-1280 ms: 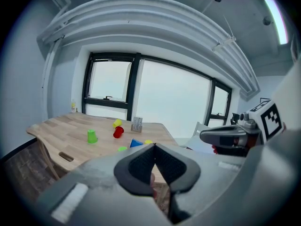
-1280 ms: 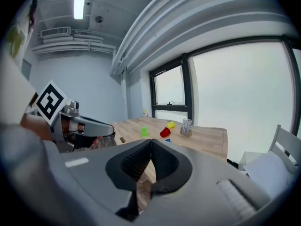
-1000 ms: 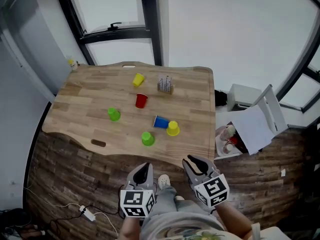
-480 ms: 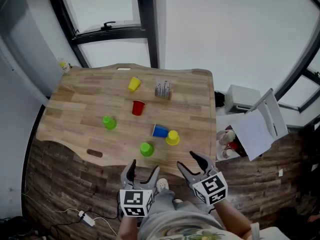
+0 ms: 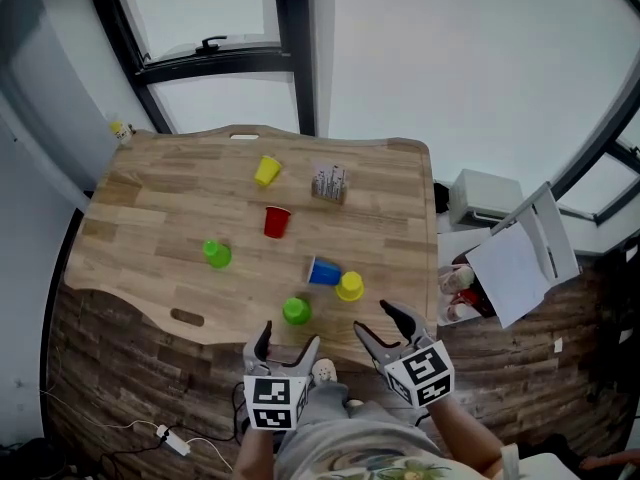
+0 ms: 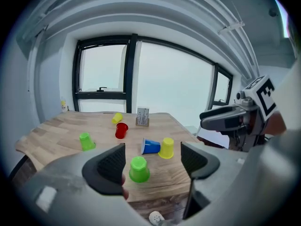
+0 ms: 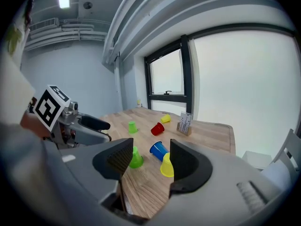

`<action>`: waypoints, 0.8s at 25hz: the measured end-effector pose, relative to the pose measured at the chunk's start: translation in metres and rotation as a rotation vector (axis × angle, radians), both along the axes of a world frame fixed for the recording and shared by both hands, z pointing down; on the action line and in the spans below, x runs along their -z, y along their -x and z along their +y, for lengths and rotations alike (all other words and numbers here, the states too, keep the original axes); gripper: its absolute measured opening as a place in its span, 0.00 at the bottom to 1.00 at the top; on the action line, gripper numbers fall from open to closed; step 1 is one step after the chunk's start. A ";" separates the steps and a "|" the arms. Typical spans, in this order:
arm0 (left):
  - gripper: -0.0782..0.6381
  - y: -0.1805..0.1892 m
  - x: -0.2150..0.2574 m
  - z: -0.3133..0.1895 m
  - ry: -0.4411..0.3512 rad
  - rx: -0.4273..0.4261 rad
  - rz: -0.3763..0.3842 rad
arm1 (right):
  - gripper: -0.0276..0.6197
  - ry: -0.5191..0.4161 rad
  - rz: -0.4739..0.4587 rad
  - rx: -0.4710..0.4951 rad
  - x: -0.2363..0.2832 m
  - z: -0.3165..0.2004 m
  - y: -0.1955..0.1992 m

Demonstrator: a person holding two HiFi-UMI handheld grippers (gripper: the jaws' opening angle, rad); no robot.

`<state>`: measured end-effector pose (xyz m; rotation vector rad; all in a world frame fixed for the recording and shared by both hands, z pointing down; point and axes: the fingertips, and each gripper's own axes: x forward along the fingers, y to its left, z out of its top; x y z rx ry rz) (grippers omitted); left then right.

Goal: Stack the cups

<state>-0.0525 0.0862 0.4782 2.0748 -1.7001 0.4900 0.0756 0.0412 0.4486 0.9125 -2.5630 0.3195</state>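
Several plastic cups lie scattered on the wooden table (image 5: 150,218). Nearest the front edge stands an upside-down green cup (image 5: 296,311), beside an upside-down yellow cup (image 5: 349,286) and a blue cup (image 5: 323,271) on its side. Farther back are a red cup (image 5: 276,222) and a yellow cup (image 5: 267,171), both lying down, and a second upside-down green cup (image 5: 216,254). My left gripper (image 5: 283,344) and right gripper (image 5: 378,320) hover just short of the front edge. Both have just been opening and hold nothing. The near green cup (image 6: 139,169) shows beyond the left jaws, the near yellow cup (image 7: 166,165) beyond the right.
A small card holder (image 5: 329,182) stands at the table's back, near the window. To the right of the table a white chair (image 5: 520,253) and a box of bottles (image 5: 458,283) sit on the floor. A power cable (image 5: 170,430) lies at the lower left.
Both grippers went from shut to open. They moved forward and slightly down to the table's near edge, and the table now sits closer in the head view.
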 end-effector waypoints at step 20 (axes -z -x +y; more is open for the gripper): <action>0.63 0.026 -0.112 -0.036 0.248 -0.114 -0.044 | 0.43 0.055 0.089 -0.037 -0.037 -0.038 0.021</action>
